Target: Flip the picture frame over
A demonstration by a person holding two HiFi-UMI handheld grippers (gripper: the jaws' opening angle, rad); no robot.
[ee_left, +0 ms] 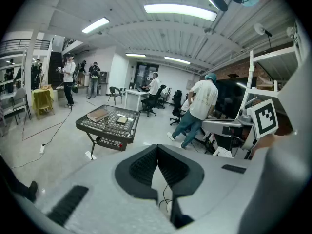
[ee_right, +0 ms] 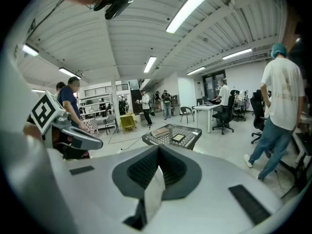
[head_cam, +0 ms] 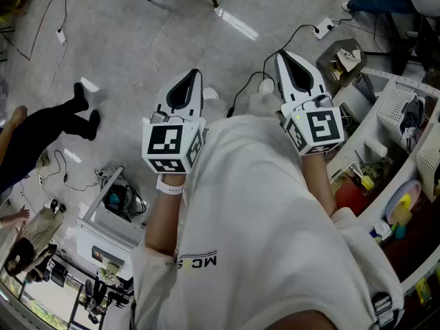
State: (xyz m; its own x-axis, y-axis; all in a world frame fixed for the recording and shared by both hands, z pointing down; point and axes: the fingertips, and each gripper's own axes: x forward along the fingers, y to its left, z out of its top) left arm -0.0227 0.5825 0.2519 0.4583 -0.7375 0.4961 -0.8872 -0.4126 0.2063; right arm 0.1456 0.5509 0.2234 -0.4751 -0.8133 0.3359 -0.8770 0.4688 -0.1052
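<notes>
The picture frame (ee_left: pixel 122 120) lies flat on a small black mesh-topped table (ee_left: pixel 127 130) well ahead across the floor, beside a brown book (ee_left: pixel 98 114). The right gripper view shows the same frame (ee_right: pixel 178 137), book (ee_right: pixel 160 132) and table (ee_right: pixel 192 133). The head view does not show the table. My left gripper (head_cam: pixel 195 74) and right gripper (head_cam: pixel 280 55) are held side by side in front of the person's white shirt, above the floor. The left gripper (ee_left: pixel 157 148) has its jaws together with nothing between them, and so does the right gripper (ee_right: pixel 158 150).
Cables (head_cam: pixel 275 53) and a power strip (head_cam: pixel 323 27) lie on the grey floor ahead. A cluttered workbench (head_cam: pixel 385 184) runs along the right. Several people stand or sit around: one in white (ee_left: pixel 200 108) right of the table, others by desks and office chairs (ee_left: pixel 151 101) behind it.
</notes>
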